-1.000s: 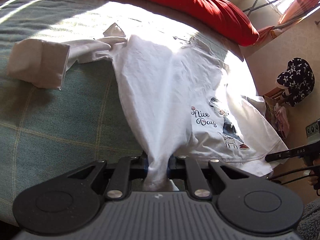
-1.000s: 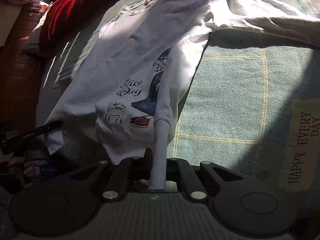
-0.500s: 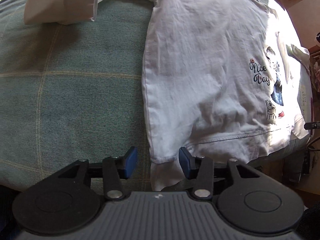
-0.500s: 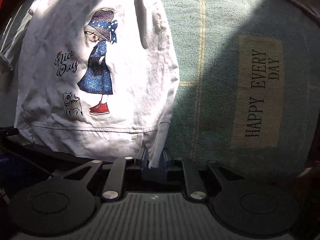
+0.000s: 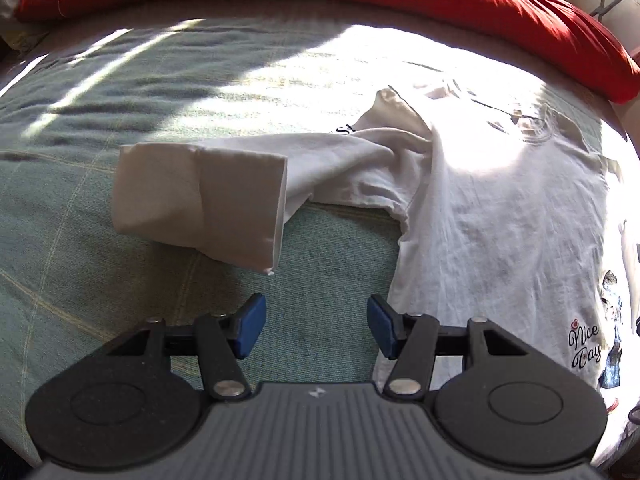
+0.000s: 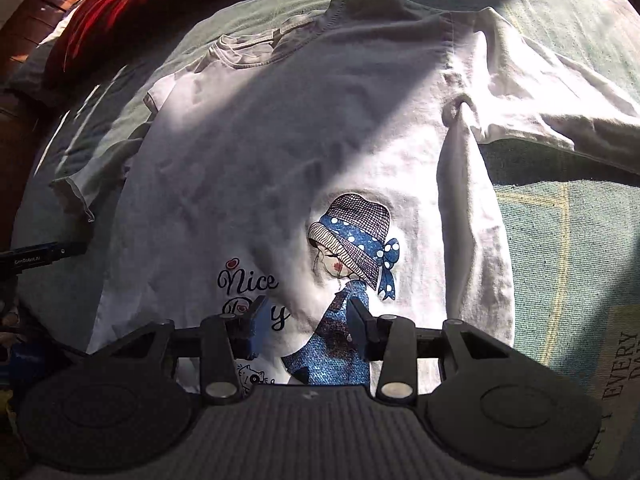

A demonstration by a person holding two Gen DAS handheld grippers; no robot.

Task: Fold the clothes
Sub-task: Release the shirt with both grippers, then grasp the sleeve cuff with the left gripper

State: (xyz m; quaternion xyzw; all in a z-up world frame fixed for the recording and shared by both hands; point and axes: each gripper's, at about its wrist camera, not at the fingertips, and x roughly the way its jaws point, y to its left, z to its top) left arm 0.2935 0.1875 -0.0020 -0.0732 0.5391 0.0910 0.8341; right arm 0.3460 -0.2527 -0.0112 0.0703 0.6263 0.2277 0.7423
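Both grippers have let go of the white T-shirt [image 6: 304, 152], which lies flat on the green blanket [image 5: 120, 100]; left gripper [image 5: 313, 330] and right gripper [image 6: 305, 328] gape empty, one sleeve [image 5: 208, 208] seemingly folded back.

Shirt [image 6: 280, 152] hem hidden behind right gripper [image 6: 306, 330]

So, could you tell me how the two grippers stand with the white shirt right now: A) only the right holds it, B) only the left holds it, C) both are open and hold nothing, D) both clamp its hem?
C: the left gripper gapes over the green blanket and the right gripper gapes above the white shirt, no cloth between the fingers.
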